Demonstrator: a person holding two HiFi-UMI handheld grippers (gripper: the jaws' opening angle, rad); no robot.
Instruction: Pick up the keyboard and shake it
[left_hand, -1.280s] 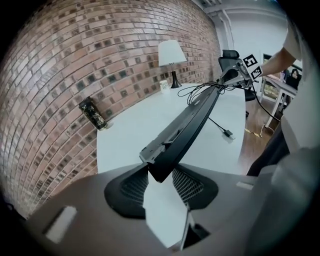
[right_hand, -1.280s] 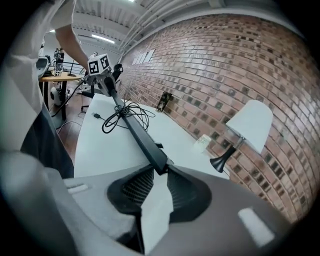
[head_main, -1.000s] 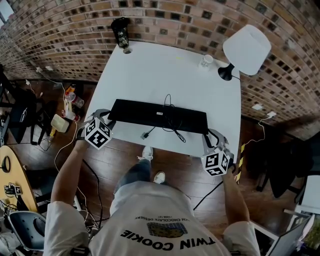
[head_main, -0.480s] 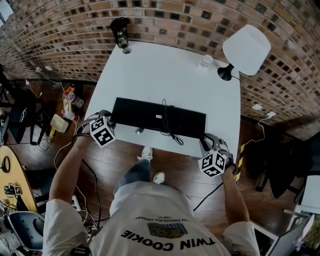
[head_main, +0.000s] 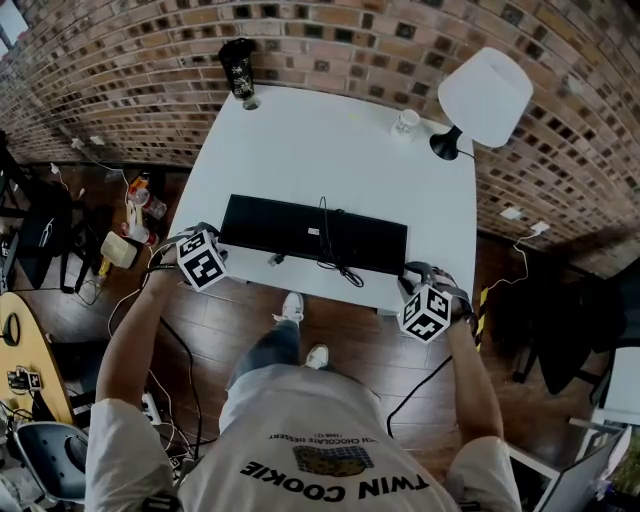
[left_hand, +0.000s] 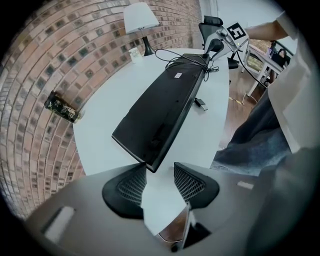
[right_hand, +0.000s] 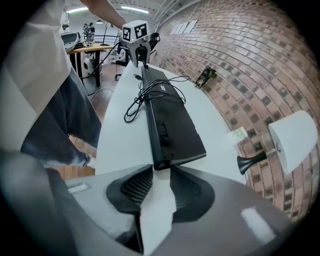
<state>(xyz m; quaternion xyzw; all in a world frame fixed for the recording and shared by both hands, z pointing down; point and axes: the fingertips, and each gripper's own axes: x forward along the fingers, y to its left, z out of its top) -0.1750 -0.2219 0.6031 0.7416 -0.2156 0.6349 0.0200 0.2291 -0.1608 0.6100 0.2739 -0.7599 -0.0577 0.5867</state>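
A black keyboard (head_main: 300, 232) is turned underside up, low over the front part of the white table (head_main: 330, 150). Its thin black cable (head_main: 335, 255) lies coiled on top, and the plug (head_main: 275, 262) dangles at the front. My left gripper (head_main: 212, 234) is shut on the keyboard's left end, and my right gripper (head_main: 415, 272) is shut on its right end. In the left gripper view the keyboard (left_hand: 165, 107) has its near corner pinched at the tips of the left gripper (left_hand: 159, 170). In the right gripper view the other end of the keyboard (right_hand: 172, 125) sits between the tips of the right gripper (right_hand: 161, 169).
A white-shaded lamp (head_main: 485, 95) stands at the table's back right, with a small white cup (head_main: 406, 122) beside it. A dark can (head_main: 240, 65) is at the back left corner. A brick wall runs behind. Cables and clutter (head_main: 135, 215) lie on the wooden floor to the left.
Both grippers and the keyboard have shifted a little away from the person, farther over the table. The cable and its plug have swung with it.
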